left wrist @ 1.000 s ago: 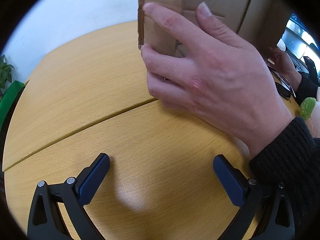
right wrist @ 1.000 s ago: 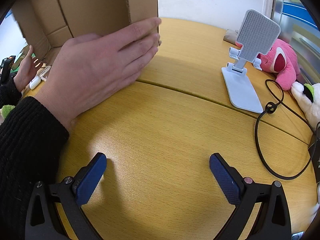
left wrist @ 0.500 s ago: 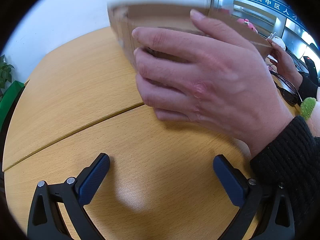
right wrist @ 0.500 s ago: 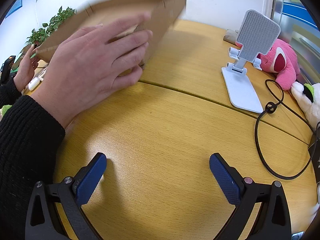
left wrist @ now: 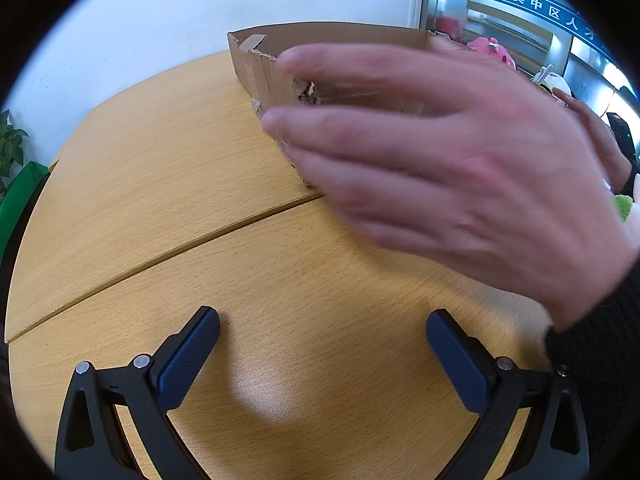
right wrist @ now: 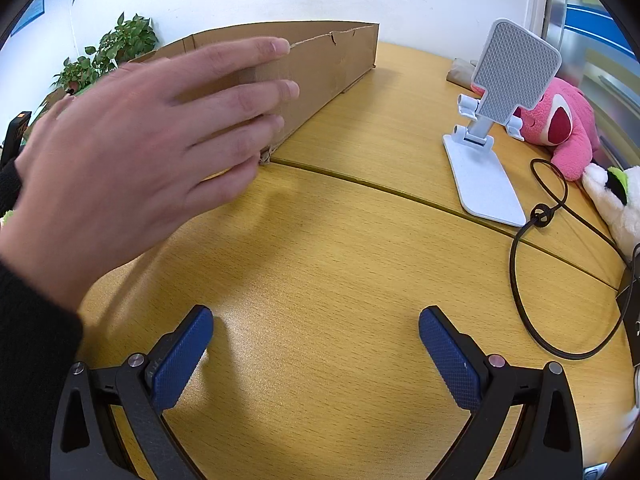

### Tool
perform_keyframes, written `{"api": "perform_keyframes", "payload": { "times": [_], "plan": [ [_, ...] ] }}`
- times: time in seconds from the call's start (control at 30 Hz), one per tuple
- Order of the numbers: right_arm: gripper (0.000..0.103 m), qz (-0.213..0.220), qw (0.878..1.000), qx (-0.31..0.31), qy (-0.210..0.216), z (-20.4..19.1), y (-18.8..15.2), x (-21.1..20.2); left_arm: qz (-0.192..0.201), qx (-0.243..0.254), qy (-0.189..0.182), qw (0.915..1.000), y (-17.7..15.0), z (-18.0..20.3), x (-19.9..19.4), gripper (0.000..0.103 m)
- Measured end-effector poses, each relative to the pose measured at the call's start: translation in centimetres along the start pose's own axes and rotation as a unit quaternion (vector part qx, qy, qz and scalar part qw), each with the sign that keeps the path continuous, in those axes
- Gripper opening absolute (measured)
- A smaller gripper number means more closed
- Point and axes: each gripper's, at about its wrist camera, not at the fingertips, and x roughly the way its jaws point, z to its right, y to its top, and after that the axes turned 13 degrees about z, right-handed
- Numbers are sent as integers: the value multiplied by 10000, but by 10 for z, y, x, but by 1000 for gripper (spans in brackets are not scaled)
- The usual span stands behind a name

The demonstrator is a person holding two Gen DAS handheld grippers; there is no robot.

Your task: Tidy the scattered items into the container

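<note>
**Two grippers idle beside the box**

Left wrist: the left gripper (left wrist: 322,354) rests with fingers apart and empty on the counter (left wrist: 160,184); a blurred hand (left wrist: 452,168) covers the cardboard box (left wrist: 340,38).

Right wrist: the right gripper (right wrist: 316,354) gapes empty; a hand (right wrist: 132,144) fronts the box (right wrist: 332,60), with a phone stand (right wrist: 496,120) and pink plush (right wrist: 560,120) well apart.

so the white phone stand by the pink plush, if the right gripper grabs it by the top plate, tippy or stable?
Probably stiff: the phone stand looks like hard plastic. Likely top-heavy when lifted, since its wide plate sits on a narrow hinged neck. The hinge may fold under a push; the flat base should slide rather than roll.
</note>
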Motion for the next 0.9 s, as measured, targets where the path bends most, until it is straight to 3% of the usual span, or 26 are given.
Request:
{"api": "perform_keyframes", "payload": {
  "times": [0.8, 0.9],
  "plan": [
    [103, 0, 10000, -18, 16, 0, 0, 0, 1, 4, -3, 10000, 0, 0, 0, 103],
    [103, 8, 9993, -252, 291, -2, -3, -5, 1, 5, -3, 10000, 0, 1, 1, 103]
  ]
}}
